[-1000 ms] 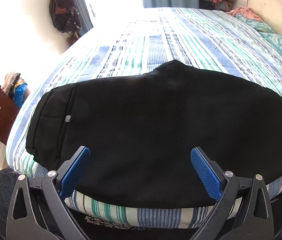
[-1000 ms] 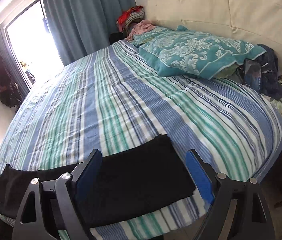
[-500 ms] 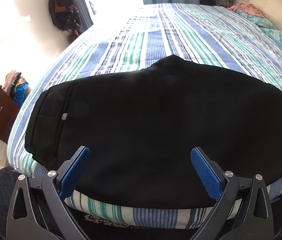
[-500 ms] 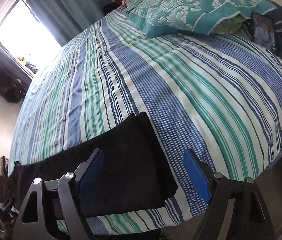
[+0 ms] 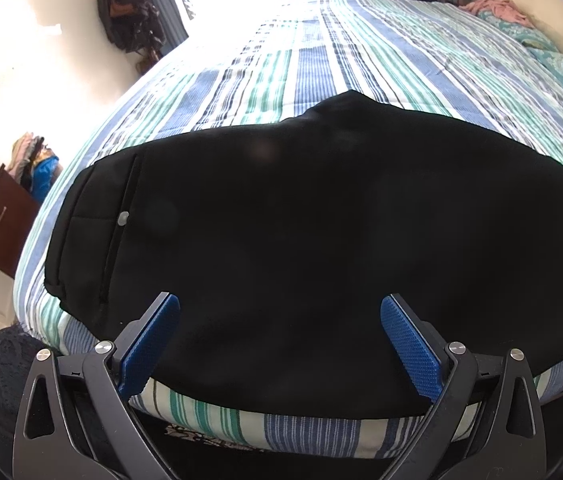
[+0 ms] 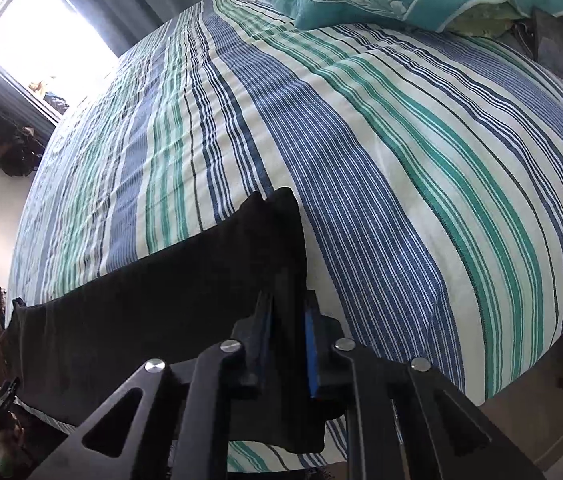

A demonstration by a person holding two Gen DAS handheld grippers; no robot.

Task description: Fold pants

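Because the black pants (image 5: 281, 240) show almost no surface detail, you can make out little of their folds, and their right end runs out of the left wrist view. They lie along the near edge of the striped bed (image 6: 401, 160). Your left tongs (image 5: 280, 344) stand spread wide above the cloth, pinching nothing, while your right tongs (image 6: 287, 344) are pressed together on the leg end.

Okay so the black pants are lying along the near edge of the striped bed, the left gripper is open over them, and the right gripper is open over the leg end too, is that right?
Not quite: the right gripper is shut on the leg end of the black pants, as the right wrist view shows. The rest holds: they lie along the near edge of the striped bed, with the left gripper open over them.
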